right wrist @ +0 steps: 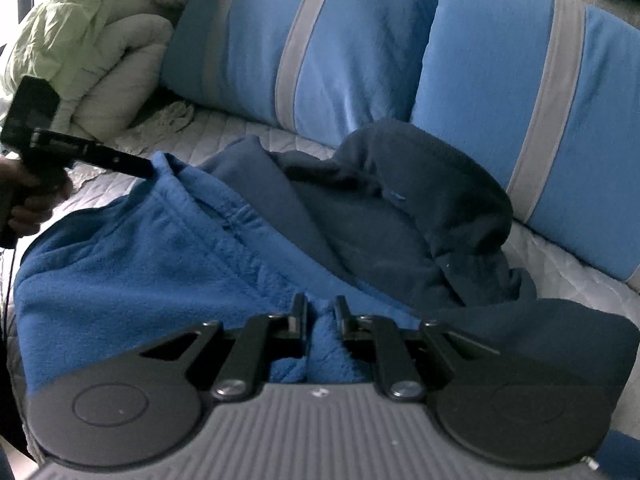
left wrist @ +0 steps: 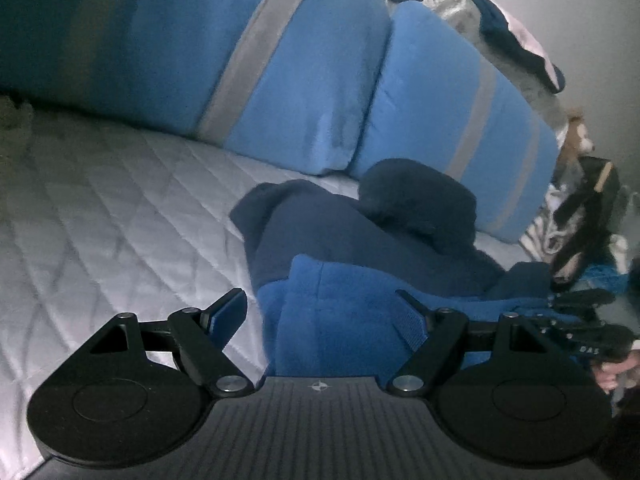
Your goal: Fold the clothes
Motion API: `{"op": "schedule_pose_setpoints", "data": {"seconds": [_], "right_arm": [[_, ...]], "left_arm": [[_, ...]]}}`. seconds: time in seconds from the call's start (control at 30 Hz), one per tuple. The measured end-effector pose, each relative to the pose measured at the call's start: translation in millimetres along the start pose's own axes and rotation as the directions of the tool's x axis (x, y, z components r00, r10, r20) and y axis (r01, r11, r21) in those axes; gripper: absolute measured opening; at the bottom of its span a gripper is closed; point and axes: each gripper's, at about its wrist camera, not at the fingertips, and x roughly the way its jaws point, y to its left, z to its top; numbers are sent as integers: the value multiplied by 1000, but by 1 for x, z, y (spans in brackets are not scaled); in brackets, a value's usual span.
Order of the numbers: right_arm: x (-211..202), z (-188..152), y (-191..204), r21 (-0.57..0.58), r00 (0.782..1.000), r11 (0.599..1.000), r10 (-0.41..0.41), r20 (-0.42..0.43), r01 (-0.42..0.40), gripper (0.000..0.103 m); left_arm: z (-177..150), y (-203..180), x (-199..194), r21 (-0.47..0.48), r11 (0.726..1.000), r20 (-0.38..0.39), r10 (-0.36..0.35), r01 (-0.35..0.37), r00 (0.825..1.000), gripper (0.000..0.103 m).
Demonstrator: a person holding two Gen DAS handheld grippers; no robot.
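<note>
My right gripper pinches the blue fleece; my left gripper gapes over it, before the pillows.

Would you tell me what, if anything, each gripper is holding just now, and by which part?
The right gripper is shut on a bunched fold at the near edge of the blue fleece garment. The left gripper is open around the garment's edge, gripping nothing.

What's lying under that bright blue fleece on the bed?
The blue fleece partly overlies a navy garment, both on the white quilted bedcover. Anything directly beneath the fleece is hidden.
</note>
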Motion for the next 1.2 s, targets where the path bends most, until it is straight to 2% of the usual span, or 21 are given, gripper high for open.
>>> {"op": "schedule_pose_setpoints", "data": {"seconds": [0.13,0.2,0.27,0.53,0.67,0.77,0.9,1.03,1.2], "right_arm": [[2,0,-2,8,1000,1000,6,-5,-6,14],[1,0,-2,12,1000,1000,10,-3,-10,14],[1,-1,-3,15,1000,1000,13,-1,-13,14],[-2,-2,-2,22,1000,1000,11,13,-11,14],[-3,-2,-1,27,1000,1000,5,22,-5,14],[-2,-2,-2,38,1000,999,5,25,-6,14],[-4,-2,-6,92,999,996,0,47,-4,14],[-8,1,-13,144,997,990,-24,77,13,13],[-9,4,-18,175,994,984,-59,97,41,12]], "left_arm": [[3,-1,6,42,999,7,-34,34,999,78],[3,-1,7,45,998,4,-51,51,999,74],[3,0,8,36,997,0,-71,71,997,59],[4,10,17,5,994,-13,-105,105,994,59],[2,7,13,40,994,11,-106,105,994,35],[3,1,1,78,992,53,-103,99,993,29],[2,-10,-12,134,985,83,-120,108,989,31],[4,-12,-10,126,985,62,-131,122,990,57],[7,-6,0,92,986,31,-142,139,989,61]]}}
